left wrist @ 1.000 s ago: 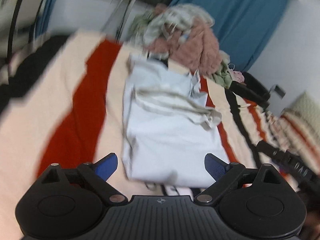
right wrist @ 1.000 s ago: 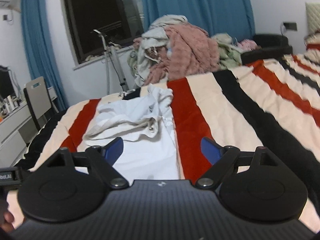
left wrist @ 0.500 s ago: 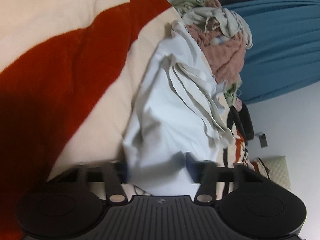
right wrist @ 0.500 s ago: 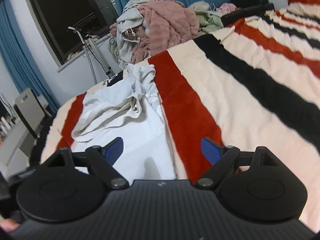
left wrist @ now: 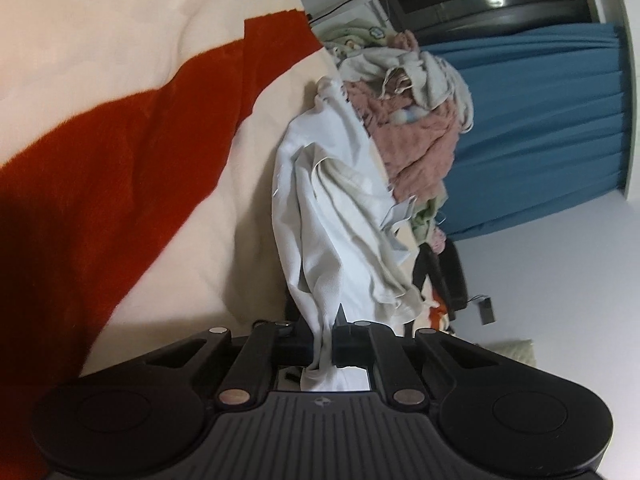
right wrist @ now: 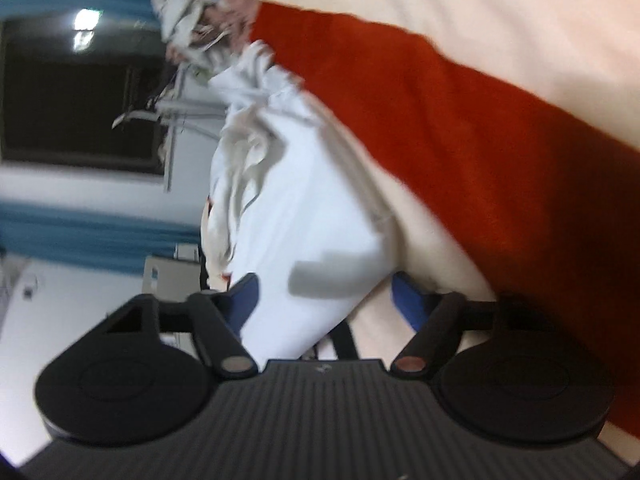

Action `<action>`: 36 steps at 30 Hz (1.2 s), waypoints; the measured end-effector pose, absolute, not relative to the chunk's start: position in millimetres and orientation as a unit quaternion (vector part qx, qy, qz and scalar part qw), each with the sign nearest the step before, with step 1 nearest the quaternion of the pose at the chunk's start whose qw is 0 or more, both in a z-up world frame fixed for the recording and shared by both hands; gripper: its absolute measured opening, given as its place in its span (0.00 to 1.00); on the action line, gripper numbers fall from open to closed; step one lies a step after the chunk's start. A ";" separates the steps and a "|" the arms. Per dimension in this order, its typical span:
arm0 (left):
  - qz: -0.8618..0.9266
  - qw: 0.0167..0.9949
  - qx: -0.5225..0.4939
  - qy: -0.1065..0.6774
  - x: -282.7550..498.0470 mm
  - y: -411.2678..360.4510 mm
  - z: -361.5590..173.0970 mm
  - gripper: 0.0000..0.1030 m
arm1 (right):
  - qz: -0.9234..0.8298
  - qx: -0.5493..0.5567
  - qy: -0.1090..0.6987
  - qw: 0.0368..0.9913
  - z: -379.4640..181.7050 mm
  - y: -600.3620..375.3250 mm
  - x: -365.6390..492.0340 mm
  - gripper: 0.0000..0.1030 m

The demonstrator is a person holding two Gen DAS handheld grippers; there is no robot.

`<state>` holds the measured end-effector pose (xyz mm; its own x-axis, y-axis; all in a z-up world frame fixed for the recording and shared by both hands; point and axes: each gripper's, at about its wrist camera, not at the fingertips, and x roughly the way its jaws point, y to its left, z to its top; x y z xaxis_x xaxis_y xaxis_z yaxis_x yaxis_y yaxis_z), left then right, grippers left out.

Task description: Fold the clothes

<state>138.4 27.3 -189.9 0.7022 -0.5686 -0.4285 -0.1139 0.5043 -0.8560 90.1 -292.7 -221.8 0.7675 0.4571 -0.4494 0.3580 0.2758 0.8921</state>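
Both wrist views are rolled sideways, so the bed runs up the frame.

In the left wrist view, the striped fleece bed blanket (left wrist: 132, 184) of cream, orange-red and black fills the left half. Just right of centre the pale blue-white cotton garment (left wrist: 320, 216) runs from the upper middle down to the bottom centre, with a cream-coloured layer bunched on its right side. At the bottom centre the left gripper (left wrist: 323, 338) has its two black fingers pressed together on the near edge of that garment, and a strip of cloth passes between them and hangs behind the fingers. Right of the garment, in the upper middle, lies a heap of unfolded laundry (left wrist: 416, 120) with a pink knitted piece and grey-white pieces on it. A blue curtain (left wrist: 536, 128) hangs at the right of the frame.

In the right wrist view, which is blurred, a dark window (right wrist: 76, 92) and a blue curtain sit at the left. The same pale garment (right wrist: 296, 216) lies in the centre, reaching down to the lower middle, with the laundry heap (right wrist: 204, 20) at the top. The right gripper (right wrist: 324, 292) is spread wide, its blue-padded fingers on either side of the garment's near corner and not closed on it. The orange-red and cream blanket (right wrist: 480, 120) takes the right half.
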 end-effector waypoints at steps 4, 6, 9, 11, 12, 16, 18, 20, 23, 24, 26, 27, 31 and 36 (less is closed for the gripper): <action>-0.148 0.789 -0.482 0.351 135.8 29.0 -186.1 0.07 | 0.011 0.592 0.318 0.741 -221.6 -296.9 93.8 0.29; -0.149 0.793 -0.476 0.350 133.4 29.5 -181.4 0.07 | 0.006 0.574 0.309 0.759 -216.9 -297.6 98.0 0.09; -0.154 0.810 -0.459 0.331 123.4 32.7 -165.2 0.07 | 0.021 0.556 0.276 0.784 -200.3 -295.7 95.4 0.07; -0.159 0.814 -0.460 0.318 113.9 39.0 -152.4 0.06 | 0.039 0.549 0.249 0.797 -185.9 -294.7 87.8 0.07; -0.162 0.815 -0.460 0.312 107.7 42.6 -145.9 0.06 | 0.047 0.543 0.244 0.802 -178.4 -295.1 81.3 0.07; -0.179 0.818 -0.460 0.297 70.2 54.5 -122.2 0.06 | 0.078 0.519 0.223 0.821 -148.1 -292.6 49.4 0.07; -0.187 0.818 -0.460 0.289 50.8 60.3 -110.9 0.06 | 0.085 0.508 0.216 0.829 -135.8 -291.2 27.6 0.07; -0.191 0.815 -0.464 0.288 22.1 65.6 -106.2 0.06 | 0.091 0.493 0.210 0.840 -125.4 -287.3 -2.4 0.07; -0.188 0.806 -0.475 0.299 -19.1 73.9 -108.1 0.06 | 0.092 0.458 0.210 0.859 -115.2 -279.0 -43.5 0.07; -0.187 0.803 -0.478 0.303 -31.9 76.2 -108.8 0.06 | 0.091 0.444 0.212 0.866 -113.2 -275.8 -56.5 0.07; -0.179 0.806 -0.475 0.305 -48.9 76.6 -111.5 0.06 | 0.091 0.430 0.225 0.869 -115.1 -271.8 -76.1 0.07; -0.176 0.807 -0.474 0.306 -57.3 76.8 -112.8 0.06 | 0.090 0.424 0.231 0.871 -116.0 -269.8 -85.8 0.07; -0.167 0.814 -0.465 0.305 -73.4 78.3 -110.7 0.06 | 0.081 0.410 0.234 0.878 -116.6 -263.0 -103.4 0.07; -0.171 0.813 -0.465 0.306 -46.2 71.0 -90.6 0.06 | 0.073 0.433 0.201 0.876 -101.0 -270.9 -74.8 0.07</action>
<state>-46.2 71.0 -90.6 0.7545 -0.5619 -0.3390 -0.0065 0.5102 -0.8601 -74.8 -270.9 -101.0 0.9082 0.3026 -0.2892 0.0460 0.6145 0.7876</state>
